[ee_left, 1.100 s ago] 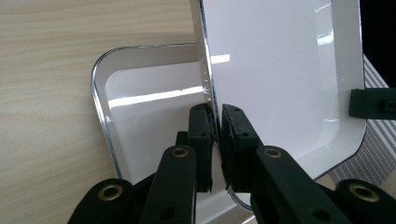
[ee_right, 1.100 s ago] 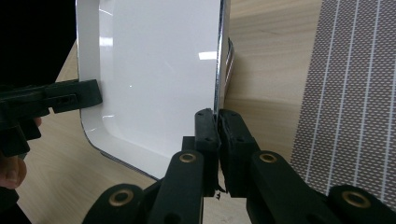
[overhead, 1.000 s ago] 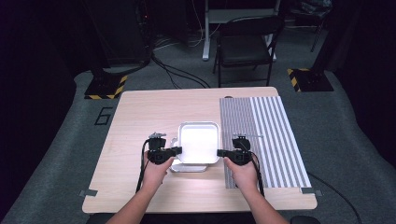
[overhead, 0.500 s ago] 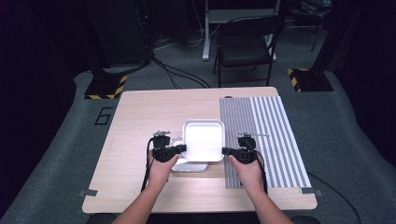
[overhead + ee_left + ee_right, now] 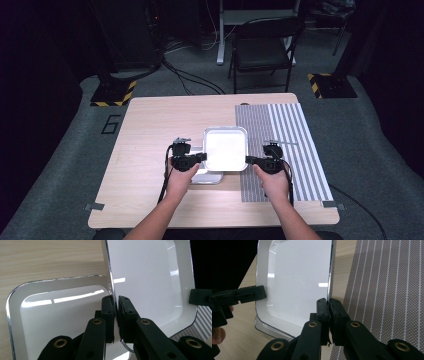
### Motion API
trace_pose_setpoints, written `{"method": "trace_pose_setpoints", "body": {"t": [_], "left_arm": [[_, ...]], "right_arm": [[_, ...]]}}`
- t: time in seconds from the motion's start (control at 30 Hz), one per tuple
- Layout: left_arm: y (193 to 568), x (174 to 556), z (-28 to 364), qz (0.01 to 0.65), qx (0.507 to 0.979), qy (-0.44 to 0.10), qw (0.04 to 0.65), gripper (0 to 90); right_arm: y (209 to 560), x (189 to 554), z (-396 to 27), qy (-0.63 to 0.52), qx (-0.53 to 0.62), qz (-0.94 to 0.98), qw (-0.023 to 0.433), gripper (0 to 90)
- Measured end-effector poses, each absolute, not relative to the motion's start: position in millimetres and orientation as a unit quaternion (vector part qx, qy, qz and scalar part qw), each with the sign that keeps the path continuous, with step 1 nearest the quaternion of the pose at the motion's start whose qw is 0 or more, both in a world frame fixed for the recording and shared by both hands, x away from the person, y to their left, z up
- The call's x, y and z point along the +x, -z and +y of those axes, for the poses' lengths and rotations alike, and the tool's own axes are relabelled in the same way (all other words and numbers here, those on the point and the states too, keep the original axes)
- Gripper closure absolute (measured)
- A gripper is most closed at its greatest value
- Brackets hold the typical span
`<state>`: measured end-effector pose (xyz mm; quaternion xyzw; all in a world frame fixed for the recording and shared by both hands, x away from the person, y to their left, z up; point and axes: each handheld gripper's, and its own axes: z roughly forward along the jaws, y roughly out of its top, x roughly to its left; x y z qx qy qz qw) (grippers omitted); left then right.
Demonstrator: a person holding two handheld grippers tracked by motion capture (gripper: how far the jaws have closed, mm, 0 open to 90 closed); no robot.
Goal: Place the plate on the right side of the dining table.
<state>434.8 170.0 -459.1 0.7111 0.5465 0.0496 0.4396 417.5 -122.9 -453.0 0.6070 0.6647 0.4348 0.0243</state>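
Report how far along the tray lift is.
Done: the left gripper and right gripper are each shut on an opposite rim of the upper white tray. In hand: that tray is held above a second white tray, which lies on the wooden table. Left: setting it down, perhaps on the striped mat; it is not yet resting anywhere.

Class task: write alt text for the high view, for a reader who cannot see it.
Two hands at a wooden table hold a white tray by opposite rims, the left hand-held gripper and right hand-held gripper each shut on an edge. A second tray lies partly under it, beside a striped mat.
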Motion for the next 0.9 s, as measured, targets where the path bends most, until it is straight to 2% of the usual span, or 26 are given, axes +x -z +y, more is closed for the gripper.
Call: {"method": "trace_pose_setpoints", "body": {"t": [0.57, 0.9], "left_arm": [[445.9, 443.2, 137.6, 0.536, 0.735, -0.077, 0.408, 83.9], [437.5, 444.7, 125.2, 0.525, 0.745, -0.077, 0.404, 83.7]], "right_arm": [[439.2, 415.1, -141.3, -0.427, 0.616, 0.66, 0.052, 87.2], [433.1, 412.1, -154.2, -0.428, 0.621, 0.654, 0.05, 87.2]]}}
